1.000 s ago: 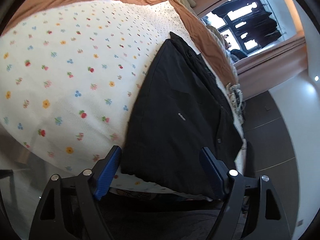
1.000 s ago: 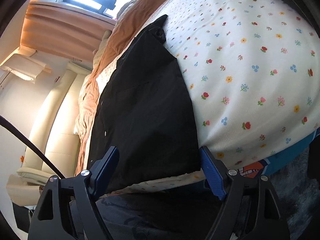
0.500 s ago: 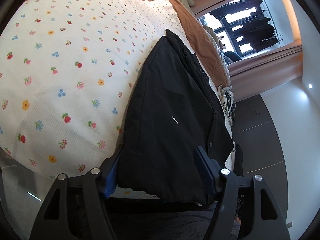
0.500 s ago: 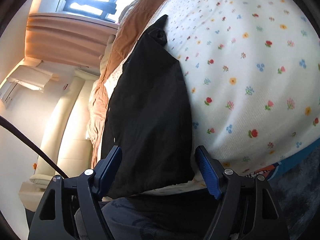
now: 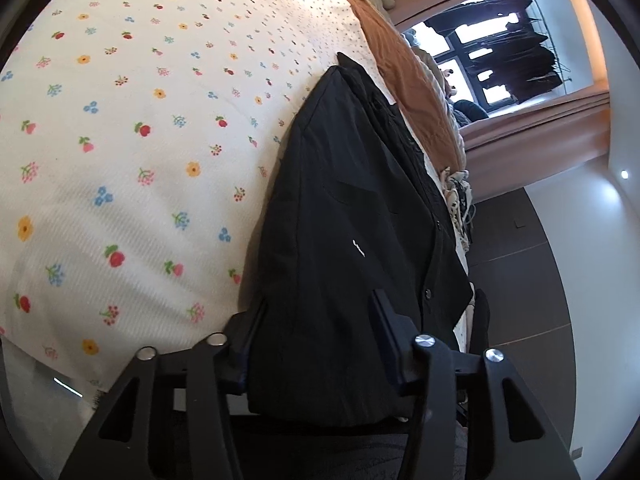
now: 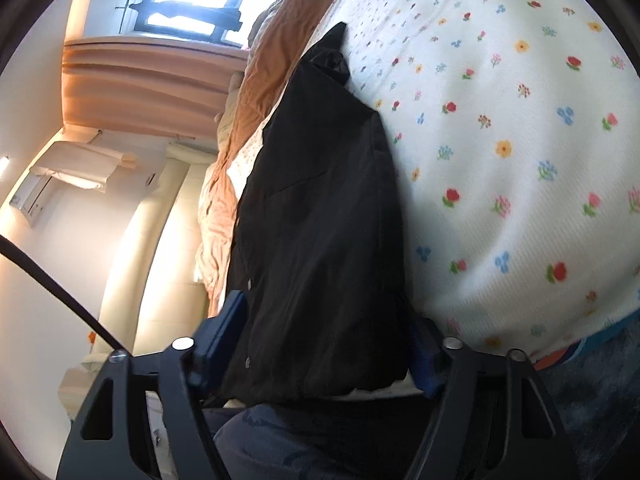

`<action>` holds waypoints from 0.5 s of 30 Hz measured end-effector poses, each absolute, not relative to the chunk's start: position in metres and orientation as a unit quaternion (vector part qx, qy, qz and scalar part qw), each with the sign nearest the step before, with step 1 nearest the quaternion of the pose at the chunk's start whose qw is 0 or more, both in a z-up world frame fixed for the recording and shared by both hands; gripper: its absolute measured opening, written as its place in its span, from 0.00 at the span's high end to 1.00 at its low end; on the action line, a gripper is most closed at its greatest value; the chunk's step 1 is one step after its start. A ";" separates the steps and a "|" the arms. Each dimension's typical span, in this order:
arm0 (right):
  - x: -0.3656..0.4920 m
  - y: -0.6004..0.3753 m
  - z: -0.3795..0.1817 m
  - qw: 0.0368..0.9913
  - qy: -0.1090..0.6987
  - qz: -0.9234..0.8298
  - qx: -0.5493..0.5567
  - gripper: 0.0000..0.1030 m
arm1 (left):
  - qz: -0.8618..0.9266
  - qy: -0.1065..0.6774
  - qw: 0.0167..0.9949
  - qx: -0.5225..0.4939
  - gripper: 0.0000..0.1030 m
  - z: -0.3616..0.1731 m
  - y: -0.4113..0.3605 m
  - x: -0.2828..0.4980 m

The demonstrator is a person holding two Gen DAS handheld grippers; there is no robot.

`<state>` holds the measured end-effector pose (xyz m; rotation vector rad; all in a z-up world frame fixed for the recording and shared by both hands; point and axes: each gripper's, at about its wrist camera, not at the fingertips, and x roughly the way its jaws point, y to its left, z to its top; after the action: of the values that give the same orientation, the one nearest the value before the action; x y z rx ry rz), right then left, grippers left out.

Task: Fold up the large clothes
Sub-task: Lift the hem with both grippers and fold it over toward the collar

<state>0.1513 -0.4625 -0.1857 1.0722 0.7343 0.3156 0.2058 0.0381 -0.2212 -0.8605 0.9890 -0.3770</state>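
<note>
A black buttoned jacket (image 5: 352, 216) lies folded lengthwise on a white floral bedspread (image 5: 132, 152); it also shows in the right wrist view (image 6: 320, 208). My left gripper (image 5: 316, 340) is open, with its blue-padded jaws on either side of the jacket's near hem. My right gripper (image 6: 324, 340) is open too, straddling the same near hem from the other side. The jacket's near edge hangs at the bed's edge, and neither gripper pinches the cloth.
An orange-brown blanket (image 5: 392, 52) is bunched along the far side of the bed. A window with curtains (image 6: 140, 64) and a cream sofa (image 6: 160, 240) stand beyond. Dark floor (image 5: 516, 300) lies beside the bed.
Both grippers have moved forward onto the jacket's near hem, so the cloth now fills the gap between each pair of jaws. The jaw gaps have narrowed a little.
</note>
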 end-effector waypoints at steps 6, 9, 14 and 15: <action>0.147 -0.465 -0.191 0.777 0.354 0.131 0.504 0.87 | -0.153 0.462 0.773 -0.406 0.84 -0.221 0.046 0.205; 0.136 -0.465 -0.180 0.782 0.340 0.143 0.502 0.95 | -0.163 0.445 0.781 -0.408 0.88 -0.209 0.049 0.199; 0.121 -0.458 -0.145 0.795 0.309 0.172 0.493 0.96 | -0.182 0.411 0.791 -0.414 0.92 -0.178 0.051 0.187; 0.120 -0.454 -0.138 0.798 0.303 0.176 0.490 0.96 | -0.186 0.404 0.794 -0.414 0.92 -0.170 0.052 0.182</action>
<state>0.1203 -0.4542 -0.1381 1.0518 0.6515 0.3787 0.1823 0.0522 -0.1696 -0.8900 0.8695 -0.3994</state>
